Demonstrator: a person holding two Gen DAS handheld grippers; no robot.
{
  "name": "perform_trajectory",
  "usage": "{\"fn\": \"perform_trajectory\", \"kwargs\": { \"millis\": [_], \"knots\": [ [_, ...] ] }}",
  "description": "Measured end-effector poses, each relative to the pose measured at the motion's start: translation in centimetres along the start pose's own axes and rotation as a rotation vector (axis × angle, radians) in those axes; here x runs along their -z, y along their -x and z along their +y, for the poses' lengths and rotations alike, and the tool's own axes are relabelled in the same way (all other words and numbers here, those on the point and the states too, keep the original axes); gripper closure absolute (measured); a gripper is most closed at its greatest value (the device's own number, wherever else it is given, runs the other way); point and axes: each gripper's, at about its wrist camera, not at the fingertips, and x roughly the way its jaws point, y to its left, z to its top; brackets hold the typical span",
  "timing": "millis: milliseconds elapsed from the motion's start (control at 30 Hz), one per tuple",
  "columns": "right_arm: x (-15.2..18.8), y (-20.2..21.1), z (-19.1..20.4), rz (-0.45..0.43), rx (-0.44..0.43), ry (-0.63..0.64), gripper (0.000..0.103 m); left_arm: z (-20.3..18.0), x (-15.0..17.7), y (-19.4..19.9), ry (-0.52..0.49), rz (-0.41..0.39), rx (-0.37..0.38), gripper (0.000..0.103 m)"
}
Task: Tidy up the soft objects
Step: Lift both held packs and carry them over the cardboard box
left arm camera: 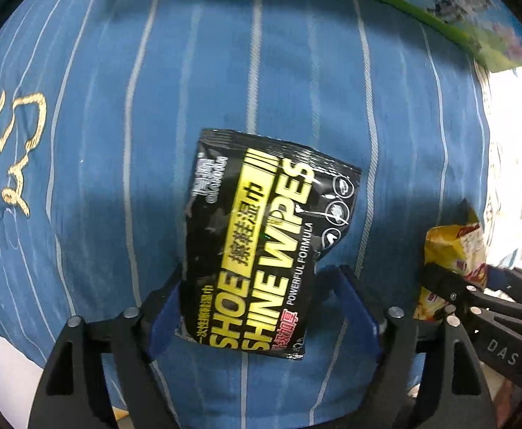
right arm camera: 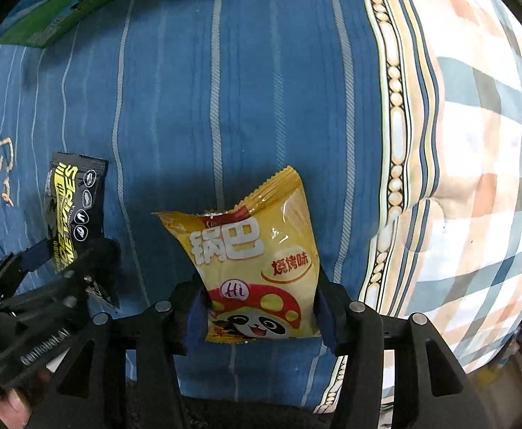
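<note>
I hold both claws pointing down over the blue striped bedding [left arm camera: 225, 71]. Left claw [left arm camera: 261, 307] stands released around the "SHOE SHINE WIPES" pack [left arm camera: 261, 236]; right claw [right arm camera: 261, 314] grasps the yellow snack bag [right arm camera: 257, 268], marked "Hi".

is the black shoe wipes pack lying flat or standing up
Lying flat: the black foil shoe wipes pack rests face-up on the blue striped fabric, its whole label visible.

Blue striped bedsheet [right arm camera: 261, 107] (gold embroidery), checked quilt [right arm camera: 475, 143], green-edged box [left arm camera: 422, 3]

A home bedroom: striped blue bedsheet [left arm camera: 261, 71] beside a checked quilt [right arm camera: 475, 143]
</note>
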Motion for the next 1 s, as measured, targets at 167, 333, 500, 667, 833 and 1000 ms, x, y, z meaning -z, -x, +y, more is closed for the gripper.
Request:
{"fn": "perform_trajectory", "kwargs": {
  "millis": [167,333,500,667,833,1000],
  "knots": [
    [0.1,-0.7,1.8,-0.006,0.008,0.005,0.049,-2.1,0.5,-0.5,0.003,-0.025,-0.022,0.029],
    [1.4,-0.2,2.0,-0.027,0.029,0.024,0.053,-0.4,2.1,0.4,0.024,-0.04,-0.001,0.044],
    [3.9,0.2,3.0,-0.042,0.046,0.035,0.055,0.3,3.1,1.2,0.041,-0.071,0.004,0.045],
    [4.6,1.1,3.1,-0.058,0.036,0.038,0.057,1.8,5.4,3.0,0.05,-0.092,0.031,0.045],
    [4.8,2.4,3.0,-0.097,0.038,0.056,0.057,3.1,6.6,5.8,0.047,-0.127,0.054,0.045],
    [5.5,4.6,3.2,-0.152,0.058,0.075,0.058,3.0,7.7,8.4,0.037,-0.17,0.081,0.045]
  ]
}}
